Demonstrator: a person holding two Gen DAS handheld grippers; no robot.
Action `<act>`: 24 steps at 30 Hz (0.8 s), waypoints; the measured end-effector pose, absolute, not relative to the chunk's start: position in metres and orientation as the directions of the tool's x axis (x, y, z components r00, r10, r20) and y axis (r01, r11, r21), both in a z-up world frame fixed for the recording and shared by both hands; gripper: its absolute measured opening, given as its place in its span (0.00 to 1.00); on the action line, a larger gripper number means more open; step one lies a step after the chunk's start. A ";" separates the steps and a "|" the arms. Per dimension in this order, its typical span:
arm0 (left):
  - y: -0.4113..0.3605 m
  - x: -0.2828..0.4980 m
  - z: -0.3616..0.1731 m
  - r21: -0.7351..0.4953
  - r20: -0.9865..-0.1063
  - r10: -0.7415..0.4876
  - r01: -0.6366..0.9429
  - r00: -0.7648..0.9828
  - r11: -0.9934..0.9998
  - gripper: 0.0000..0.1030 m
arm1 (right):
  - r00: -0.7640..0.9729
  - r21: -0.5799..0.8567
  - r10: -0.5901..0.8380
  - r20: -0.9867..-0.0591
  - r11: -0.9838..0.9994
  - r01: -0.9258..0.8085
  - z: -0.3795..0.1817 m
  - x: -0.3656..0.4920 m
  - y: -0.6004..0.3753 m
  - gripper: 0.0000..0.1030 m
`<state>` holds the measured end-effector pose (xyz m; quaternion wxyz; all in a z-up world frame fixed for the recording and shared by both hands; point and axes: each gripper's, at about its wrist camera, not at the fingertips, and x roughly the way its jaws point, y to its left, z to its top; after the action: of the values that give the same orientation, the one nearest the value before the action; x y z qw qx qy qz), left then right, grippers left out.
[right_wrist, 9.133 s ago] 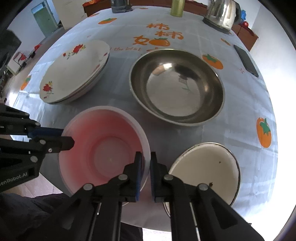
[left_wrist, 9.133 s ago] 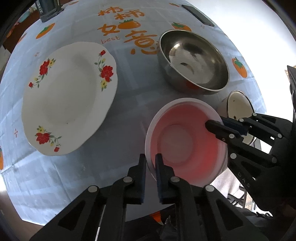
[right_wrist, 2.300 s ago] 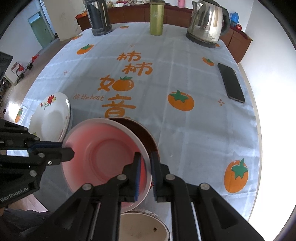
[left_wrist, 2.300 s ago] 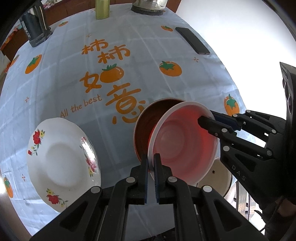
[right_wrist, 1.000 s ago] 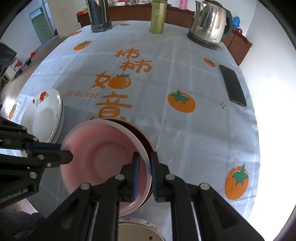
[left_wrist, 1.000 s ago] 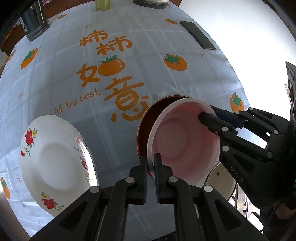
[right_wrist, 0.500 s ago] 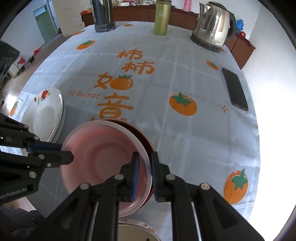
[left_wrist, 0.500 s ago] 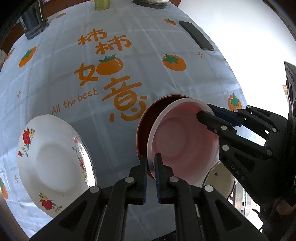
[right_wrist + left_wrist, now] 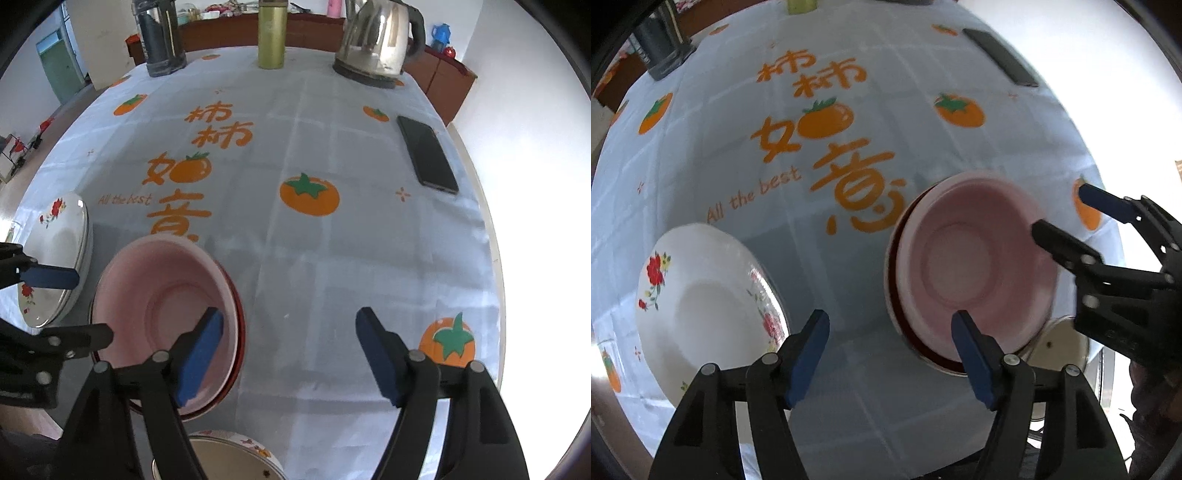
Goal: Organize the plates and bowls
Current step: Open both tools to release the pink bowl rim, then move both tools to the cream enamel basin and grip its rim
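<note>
We find bare tablecloth (image 9: 332,258) across the frame's middle; the phone (image 9: 426,158) at right and kettle (image 9: 376,40) up top hem it.

Pink bowl nested, plates stacked beside it

The pink plastic bowl (image 9: 975,266) sits upright inside a larger bowl with a red rim (image 9: 240,325). White floral plates (image 9: 701,302) lie stacked to its left, apart from it. A small cream enamel bowl (image 9: 221,461) sits just beside the nested pair, at the table's near edge.
</note>
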<state>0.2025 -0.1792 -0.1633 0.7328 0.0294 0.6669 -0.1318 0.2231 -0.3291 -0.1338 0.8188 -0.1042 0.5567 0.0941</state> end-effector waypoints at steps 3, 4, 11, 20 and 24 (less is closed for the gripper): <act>-0.175 0.201 -0.160 -0.133 -0.984 -0.155 0.217 0.087 0.967 0.69 | 0.348 -0.014 0.086 -0.933 0.961 -0.275 -0.134 0.223 -0.326 0.73; -0.173 0.200 -0.157 -0.135 -0.983 -0.158 0.213 0.095 0.968 0.69 | 0.359 -0.012 0.089 -0.929 0.963 -0.269 -0.131 0.223 -0.326 0.73; -0.165 0.180 -0.131 -0.105 -0.974 -0.145 0.220 0.175 0.970 0.68 | 0.400 -0.015 0.078 -0.913 0.974 -0.225 -0.114 0.210 -0.345 0.73; -0.190 0.137 -0.120 -0.120 -0.965 -0.186 0.321 0.185 0.939 0.68 | 0.374 -0.026 0.037 -0.927 0.986 -0.163 -0.114 0.152 -0.376 0.52; -0.207 0.121 -0.129 -0.142 -0.969 -0.205 0.366 0.140 0.920 0.65 | 0.333 -0.025 0.027 -0.942 0.988 -0.152 -0.122 0.126 -0.384 0.40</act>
<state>0.1212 -0.2068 -0.1289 0.7522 0.0641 0.6277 -0.1898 0.1263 -0.3836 -0.1216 0.8147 -0.0543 0.5748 0.0548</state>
